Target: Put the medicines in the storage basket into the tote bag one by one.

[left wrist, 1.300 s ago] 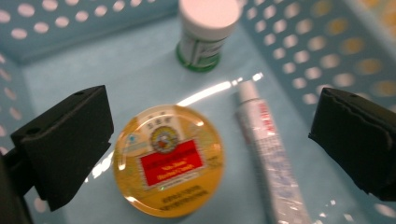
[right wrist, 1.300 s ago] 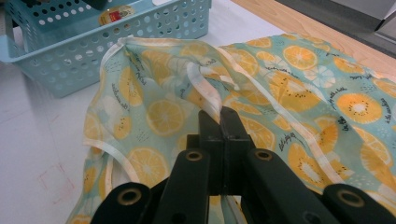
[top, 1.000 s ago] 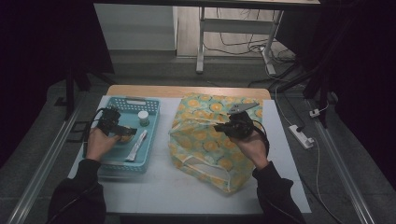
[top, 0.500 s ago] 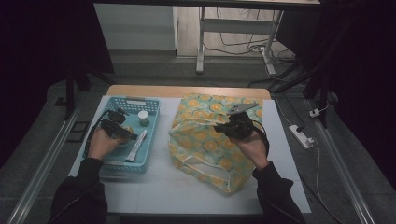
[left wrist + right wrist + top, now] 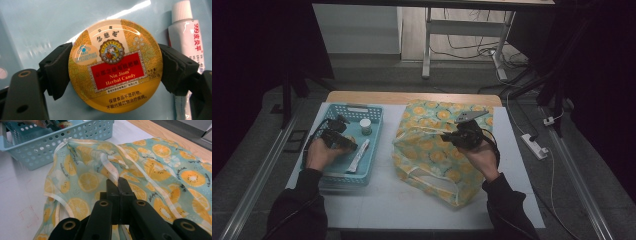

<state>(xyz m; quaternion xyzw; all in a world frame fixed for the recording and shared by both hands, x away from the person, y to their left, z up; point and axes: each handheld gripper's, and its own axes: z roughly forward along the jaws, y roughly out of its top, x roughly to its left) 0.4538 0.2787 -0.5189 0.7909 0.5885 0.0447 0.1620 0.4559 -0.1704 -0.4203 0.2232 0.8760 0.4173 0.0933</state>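
Glossy round candy tin point(image 5: 115, 65) sits between left gripper point(image 5: 115, 72) foam pads point(image 5: 58, 71)

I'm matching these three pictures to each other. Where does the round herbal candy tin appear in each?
High view: candy tin in the blue basket, at the left gripper.
Left gripper view: centre, between both pads.
Right gripper view: I cannot make it out.
Shared landmark: the blue basket.

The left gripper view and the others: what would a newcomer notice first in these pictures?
First, the round yellow candy tin in the blue basket, with the left gripper closing its fingers on its sides. Beside it lies a white tube. To the right, on the white table, the right gripper pinches the orange-print fabric bag.
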